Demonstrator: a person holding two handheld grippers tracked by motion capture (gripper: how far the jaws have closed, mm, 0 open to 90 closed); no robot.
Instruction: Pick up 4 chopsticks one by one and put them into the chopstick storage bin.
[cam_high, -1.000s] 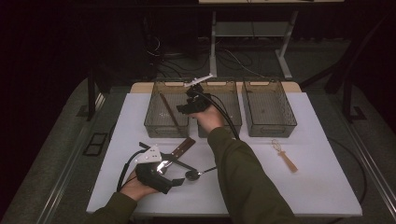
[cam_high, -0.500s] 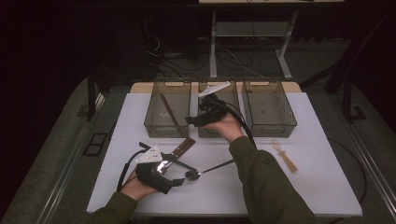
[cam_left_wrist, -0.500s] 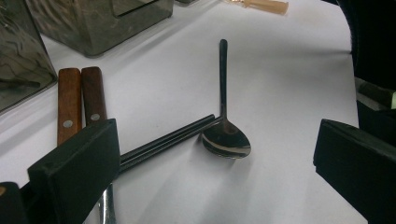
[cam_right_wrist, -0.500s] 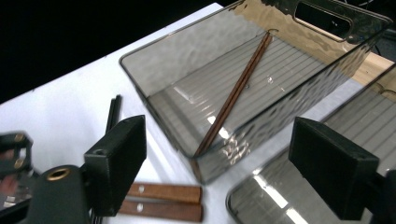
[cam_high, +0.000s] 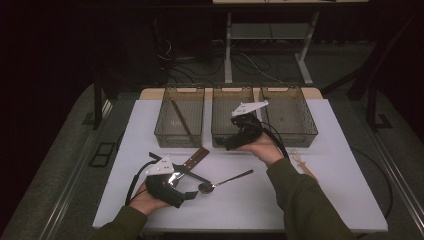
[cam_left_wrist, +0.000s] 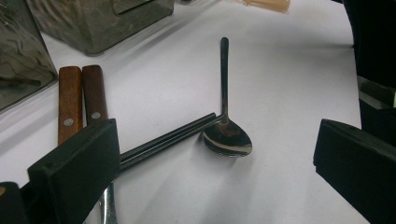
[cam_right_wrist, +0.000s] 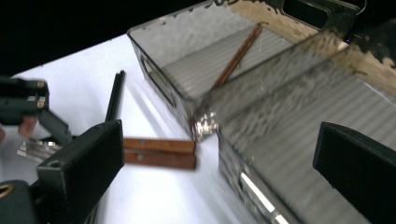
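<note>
Item: spoon (cam_high: 223, 182), lying flat near the table's (cam_high: 340, 200) front edge, bowl beside the black chopsticks (cam_left_wrist: 168, 139), long axis running from the bowl toward the right edge. Left gripper (cam_high: 192, 192) spread, empty, just beside the bowl and nearer. Right gripper (cam_high: 227, 145) at the middle bin's (cam_high: 231, 90) front wall, empty, jaws just opened wide.

The wooden-handled knives (cam_left_wrist: 81, 100) have blades hidden behind the left hand-held gripper's jaw; a pale utensil (cam_left_wrist: 267, 4) is cut off at the top edge.
</note>
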